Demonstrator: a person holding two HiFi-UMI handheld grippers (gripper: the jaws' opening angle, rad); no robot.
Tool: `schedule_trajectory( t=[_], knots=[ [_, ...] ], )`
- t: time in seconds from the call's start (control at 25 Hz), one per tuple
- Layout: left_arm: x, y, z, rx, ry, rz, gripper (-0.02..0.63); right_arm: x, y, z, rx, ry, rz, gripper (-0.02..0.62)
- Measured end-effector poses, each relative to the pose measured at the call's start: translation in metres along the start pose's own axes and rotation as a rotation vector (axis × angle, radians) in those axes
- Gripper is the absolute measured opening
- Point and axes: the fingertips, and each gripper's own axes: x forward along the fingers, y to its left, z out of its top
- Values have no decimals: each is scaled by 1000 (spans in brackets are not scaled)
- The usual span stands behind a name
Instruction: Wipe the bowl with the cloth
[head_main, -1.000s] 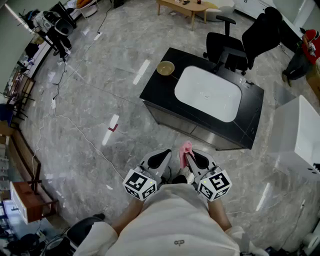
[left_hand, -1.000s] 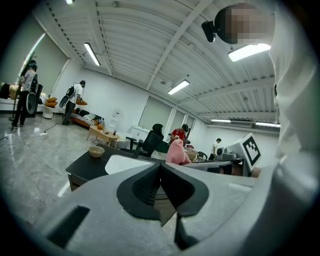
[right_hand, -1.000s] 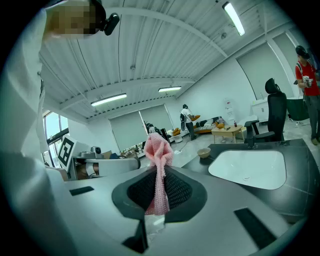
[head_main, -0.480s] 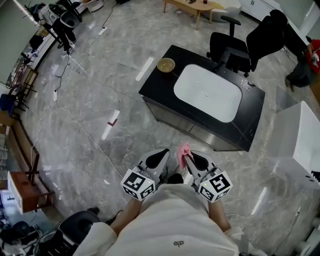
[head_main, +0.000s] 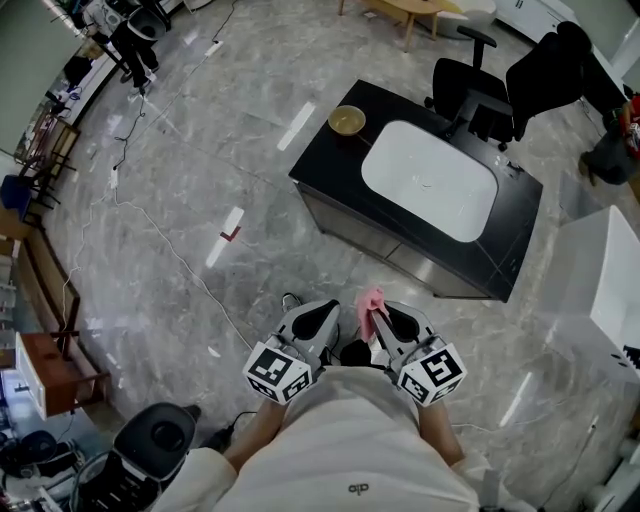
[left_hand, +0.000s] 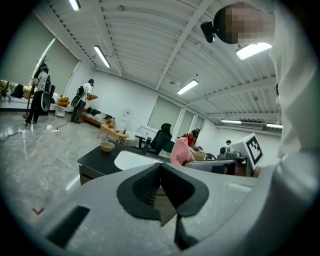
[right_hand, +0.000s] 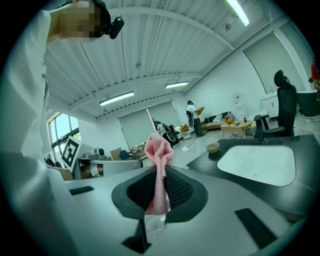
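A tan bowl (head_main: 347, 119) stands on the far left corner of a black table (head_main: 325, 170), small in the left gripper view as the bowl (left_hand: 107, 146) and in the right gripper view as the bowl (right_hand: 213, 147). My right gripper (head_main: 376, 318) is shut on a pink cloth (head_main: 371, 303), whose bunched top (right_hand: 158, 148) sticks up from between the jaws. My left gripper (head_main: 322, 318) is shut with nothing in it, its pads (left_hand: 159, 187) pressed together. Both grippers are held close to my body, well short of the table.
A white basin (head_main: 430, 180) is set into the black table. Black office chairs (head_main: 500, 80) stand behind it. A white counter (head_main: 610, 280) is at the right. Cables (head_main: 160, 240) run over the grey marble floor, and a stool (head_main: 160, 435) stands by my left side.
The table and bowl have shifted right and slightly down in the head view as my view moved. Both grippers keep their pose, the cloth still held.
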Motion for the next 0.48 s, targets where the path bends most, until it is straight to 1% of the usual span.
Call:
schedule_trajectory(
  t=[0.08, 0.16, 0.24, 0.36, 0.48],
  knots=[
    [-3, 12, 5, 1, -9, -18, 12, 12, 1, 1, 3, 4, -25, 28],
    [-8, 24, 9, -3, -18, -56, 12, 29, 8, 3, 8, 7, -43, 28],
    [-10, 41, 13, -4, -15, -92, 12, 51, 19, 7, 9, 2, -58, 28],
    [-16, 70, 26, 15, -9, -130, 12, 87, 33, 15, 13, -3, -88, 28],
    [-26, 111, 44, 29, -22, -135, 12, 122, 35, 24, 5, 0, -127, 28]
  ],
)
